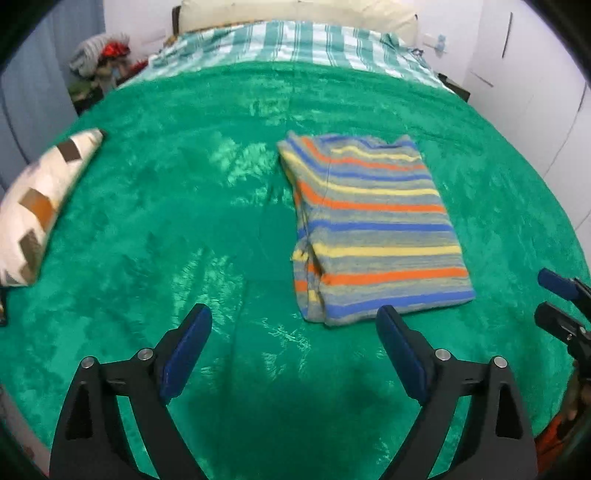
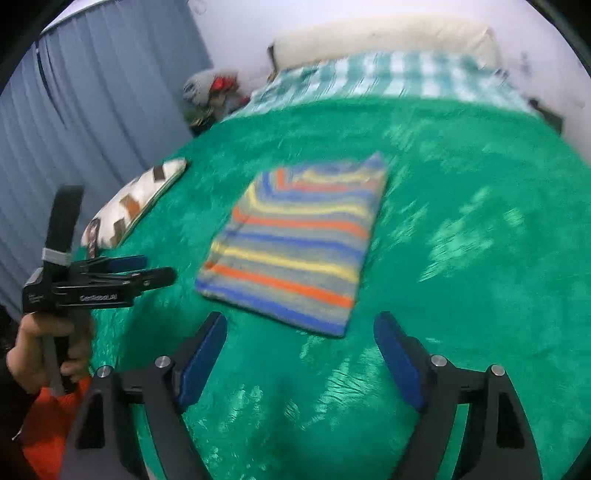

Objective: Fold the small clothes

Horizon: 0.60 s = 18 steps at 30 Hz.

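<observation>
A small striped garment (image 1: 369,229), grey with orange, blue and yellow bands, lies folded into a flat rectangle on the green blanket (image 1: 166,221). It also shows in the right wrist view (image 2: 295,240). My left gripper (image 1: 293,317) is open and empty, above the blanket just short of the garment's near edge. My right gripper (image 2: 300,325) is open and empty, close to the garment's near edge. The left gripper appears from the side in the right wrist view (image 2: 159,267), left of the garment. The right gripper's tips (image 1: 550,295) show at the left wrist view's right edge.
A white cushion (image 1: 40,195) with brown patches lies at the blanket's left edge and shows in the right wrist view (image 2: 136,203). A teal checked sheet (image 1: 295,44) and a cream pillow (image 1: 295,11) lie at the bed's far end. Grey curtains (image 2: 92,110) hang left.
</observation>
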### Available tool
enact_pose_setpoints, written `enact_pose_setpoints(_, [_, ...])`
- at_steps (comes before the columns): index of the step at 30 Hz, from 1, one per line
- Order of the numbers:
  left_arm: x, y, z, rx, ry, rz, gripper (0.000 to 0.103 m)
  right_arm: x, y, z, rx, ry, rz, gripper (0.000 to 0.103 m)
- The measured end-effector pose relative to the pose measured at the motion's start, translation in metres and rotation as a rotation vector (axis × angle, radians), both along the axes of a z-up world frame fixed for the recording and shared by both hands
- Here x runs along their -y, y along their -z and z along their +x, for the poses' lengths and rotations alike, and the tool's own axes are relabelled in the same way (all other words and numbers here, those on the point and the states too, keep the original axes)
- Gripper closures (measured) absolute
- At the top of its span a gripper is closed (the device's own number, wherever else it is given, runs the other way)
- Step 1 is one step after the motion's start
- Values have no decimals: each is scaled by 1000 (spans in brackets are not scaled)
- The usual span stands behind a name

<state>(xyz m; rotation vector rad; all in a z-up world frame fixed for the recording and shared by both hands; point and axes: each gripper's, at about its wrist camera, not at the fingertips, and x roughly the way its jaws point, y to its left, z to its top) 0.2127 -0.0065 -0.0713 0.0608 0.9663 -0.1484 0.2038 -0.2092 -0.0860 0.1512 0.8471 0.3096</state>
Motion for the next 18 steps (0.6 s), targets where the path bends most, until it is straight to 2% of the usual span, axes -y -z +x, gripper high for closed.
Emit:
enact_pose_setpoints(4, [5,-11,-4,7,-1,16,11,6,0,-3,-29,32,17,22])
enact_pose_setpoints(11, [13,-21,-6,35,3,42,11,15,-10,-22,-18,49,21,22])
enact_pose_setpoints(18, [16,-18,2,27,13,51,11,13,-4,-26,-29,45,21,22])
